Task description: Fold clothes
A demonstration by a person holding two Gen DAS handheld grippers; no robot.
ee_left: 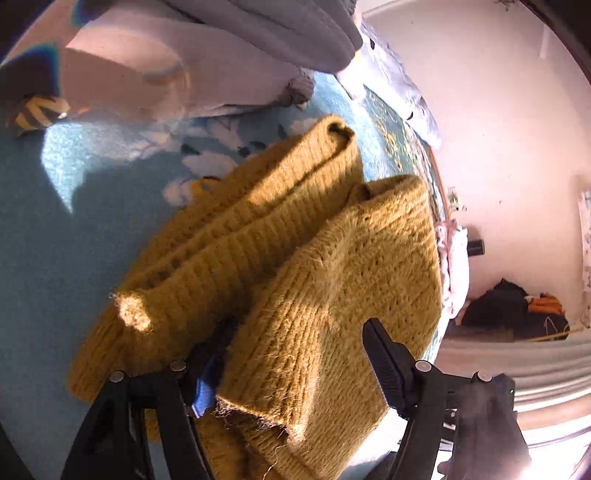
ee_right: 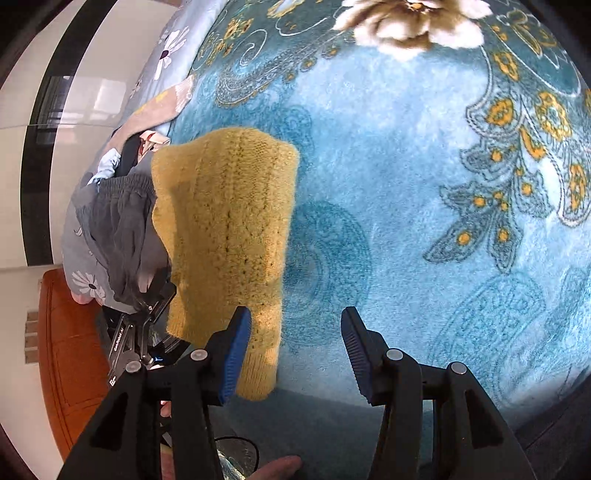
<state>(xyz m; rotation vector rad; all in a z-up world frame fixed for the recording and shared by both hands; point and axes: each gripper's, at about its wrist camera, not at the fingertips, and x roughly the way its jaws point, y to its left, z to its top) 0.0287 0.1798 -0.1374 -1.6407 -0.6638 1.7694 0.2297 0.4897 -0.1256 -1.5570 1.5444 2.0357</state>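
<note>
A mustard knitted sweater lies folded in thick layers on a blue patterned blanket. My left gripper stands open around the sweater's near fold. One fingertip rests beside the knit, and the other, blue-padded, is half hidden under the wool. In the right wrist view the same sweater lies at the blanket's left side. My right gripper hangs open above bare blanket, its left pad just over the sweater's near hem. The left gripper shows at the sweater's left edge.
Grey garments lie heaped at the blanket's far side, and grey trousers lie left of the sweater on a flowered sheet. A dark heap of clothes sits on the floor. A brown wooden panel lies beyond the bed edge. A person's finger shows at the bottom.
</note>
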